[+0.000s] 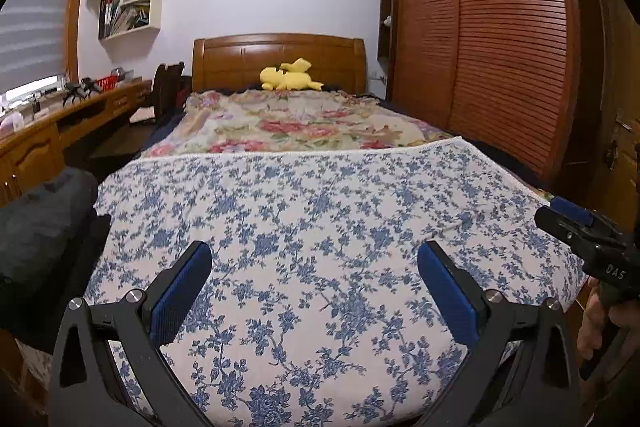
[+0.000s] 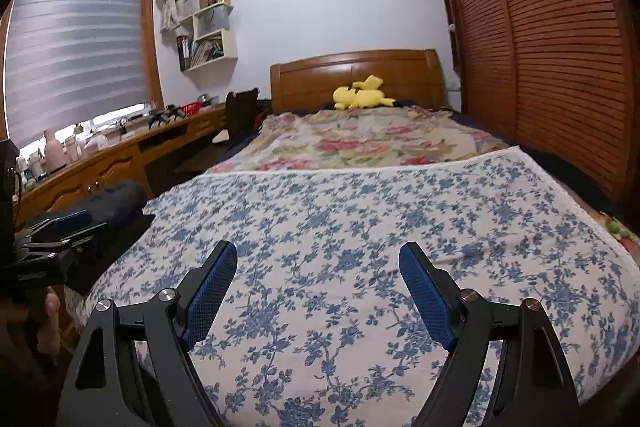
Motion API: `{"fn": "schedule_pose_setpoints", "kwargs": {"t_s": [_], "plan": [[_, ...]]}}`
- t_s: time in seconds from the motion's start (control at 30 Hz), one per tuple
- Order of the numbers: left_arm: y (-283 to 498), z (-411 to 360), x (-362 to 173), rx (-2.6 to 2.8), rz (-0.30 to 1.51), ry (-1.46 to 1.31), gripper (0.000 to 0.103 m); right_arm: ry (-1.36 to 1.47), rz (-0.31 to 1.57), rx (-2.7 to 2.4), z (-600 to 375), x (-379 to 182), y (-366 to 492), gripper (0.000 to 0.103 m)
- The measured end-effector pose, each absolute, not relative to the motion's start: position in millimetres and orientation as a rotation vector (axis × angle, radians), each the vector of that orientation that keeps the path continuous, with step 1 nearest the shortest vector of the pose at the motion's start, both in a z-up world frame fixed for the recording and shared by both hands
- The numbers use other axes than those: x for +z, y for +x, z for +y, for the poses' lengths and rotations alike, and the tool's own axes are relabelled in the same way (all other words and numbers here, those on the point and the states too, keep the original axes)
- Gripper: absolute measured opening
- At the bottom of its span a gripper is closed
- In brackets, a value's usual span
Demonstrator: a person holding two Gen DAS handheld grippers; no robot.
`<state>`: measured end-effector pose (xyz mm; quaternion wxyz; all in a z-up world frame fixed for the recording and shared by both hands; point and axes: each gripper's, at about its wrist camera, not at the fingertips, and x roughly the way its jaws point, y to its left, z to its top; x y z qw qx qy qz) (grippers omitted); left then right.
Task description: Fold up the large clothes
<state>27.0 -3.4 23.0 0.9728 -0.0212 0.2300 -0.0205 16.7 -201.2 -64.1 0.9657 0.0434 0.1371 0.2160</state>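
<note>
A large white cloth with a blue flower print (image 1: 320,227) lies spread flat over the near half of the bed; it also fills the right wrist view (image 2: 360,227). My left gripper (image 1: 314,259) is open and empty, hovering above the cloth's near edge. My right gripper (image 2: 318,259) is open and empty, also above the near part of the cloth. The right gripper shows at the right edge of the left wrist view (image 1: 580,223), and the left gripper at the left edge of the right wrist view (image 2: 60,227).
A red-flowered blanket (image 1: 288,123) covers the far half of the bed, with a yellow plush toy (image 1: 290,77) by the wooden headboard (image 1: 280,55). A dark cushion (image 1: 40,223) lies at the left. A wooden desk (image 2: 120,155) runs along the left; a louvred wardrobe (image 1: 500,47) stands right.
</note>
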Motion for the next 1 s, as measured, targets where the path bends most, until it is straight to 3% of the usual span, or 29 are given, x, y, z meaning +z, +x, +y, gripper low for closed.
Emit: {"fn": "schedule_pose_setpoints", "kwargs": {"t_s": [1.0], "plan": [[16.2,-11.4,31.2,-0.049,0.436,-0.065,0.103,0.07,0.251,0.445,-204.8,-86.2,35.2,0.084]]}}
